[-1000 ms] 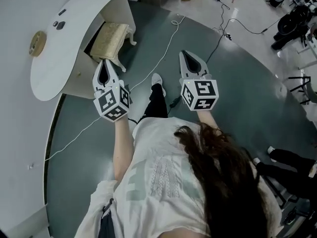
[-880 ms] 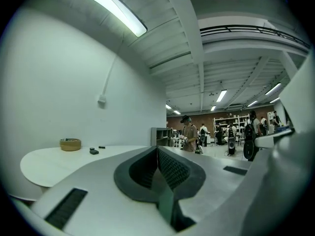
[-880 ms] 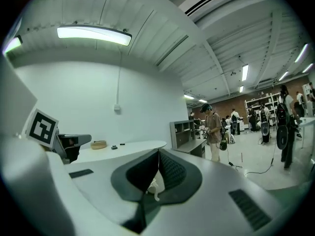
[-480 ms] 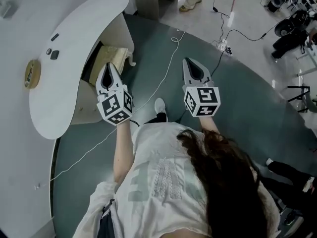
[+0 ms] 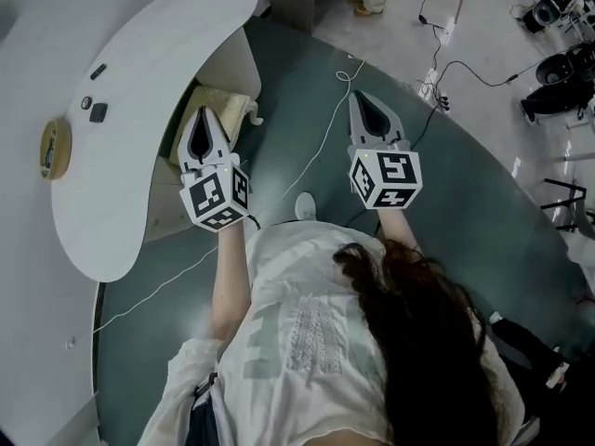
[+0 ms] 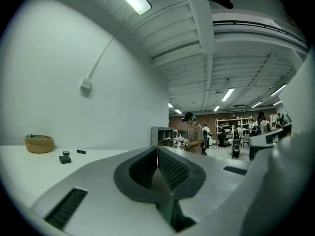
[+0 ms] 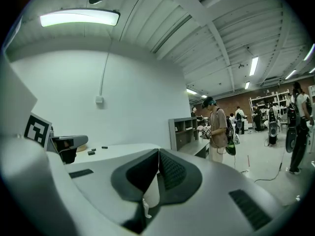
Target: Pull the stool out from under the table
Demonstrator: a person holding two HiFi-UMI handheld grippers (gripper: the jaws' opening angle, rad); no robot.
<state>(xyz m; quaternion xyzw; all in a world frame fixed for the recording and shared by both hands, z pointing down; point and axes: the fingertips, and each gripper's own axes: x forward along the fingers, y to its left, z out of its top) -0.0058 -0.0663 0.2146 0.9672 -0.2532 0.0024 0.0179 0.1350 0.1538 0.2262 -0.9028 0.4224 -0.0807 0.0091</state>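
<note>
The stool (image 5: 234,106), with a cream cushion and white legs, stands tucked under the curved white table (image 5: 139,54) in the head view. My left gripper (image 5: 204,112) hangs over the stool's near side, shut, with nothing in it. In the left gripper view its jaws (image 6: 157,150) meet over the table top and the stool is hidden. My right gripper (image 5: 361,98) is held over the dark floor to the right of the stool, also shut and empty. Its jaws (image 7: 158,152) touch along their tips.
A tape roll (image 5: 53,149) and small dark items (image 5: 97,111) lie on the table. A white cable (image 5: 321,147) crosses the floor between the grippers. A power strip (image 5: 430,89) lies at the back right. My shoe (image 5: 304,205) is below. A person (image 7: 216,132) stands by grey shelves.
Both grippers have moved forward towards the table. The left one now overlaps the stool's near edge, where before it hung short of it. Both stayed shut.
</note>
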